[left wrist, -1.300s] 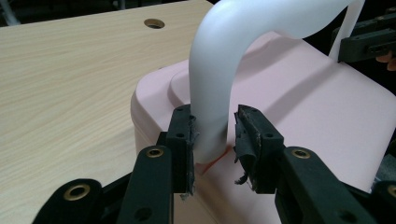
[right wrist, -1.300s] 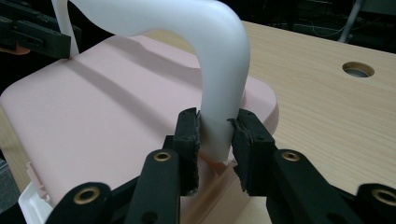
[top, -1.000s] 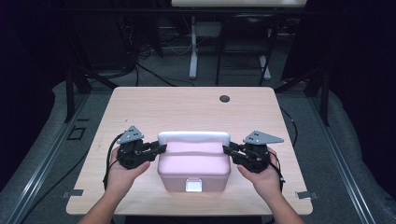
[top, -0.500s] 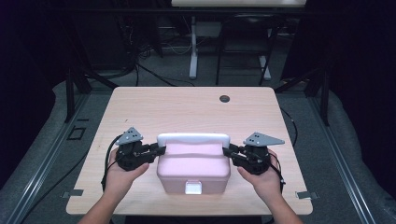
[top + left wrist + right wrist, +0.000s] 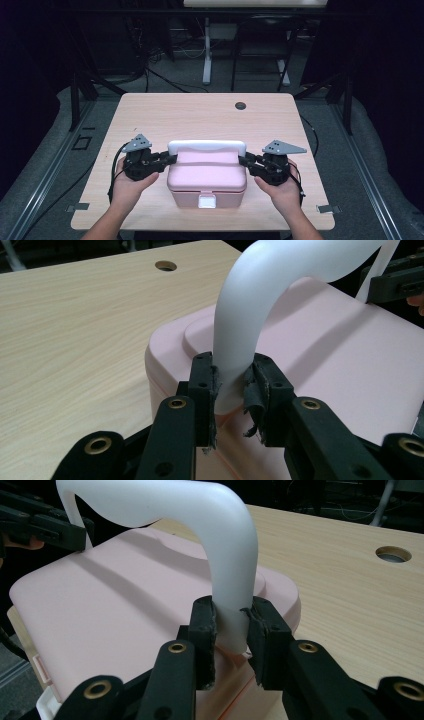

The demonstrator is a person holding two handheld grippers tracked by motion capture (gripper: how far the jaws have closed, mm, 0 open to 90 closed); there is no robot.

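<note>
The pink box [image 5: 206, 176] sits near the front middle of the surface [image 5: 200, 115], its white handle [image 5: 207, 147] swung up toward the far edge. Over the last second almost nothing has shifted, so the handle looks settled, not yet lifting. The left tool [image 5: 232, 385] and right tool [image 5: 231, 625] each clamp 1 end of that handle.

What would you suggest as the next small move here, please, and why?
Probably lift both ends together, evenly: the left gripper and right gripper are each shut on a leg of the white handle, and the pink box sits on the table.
</note>
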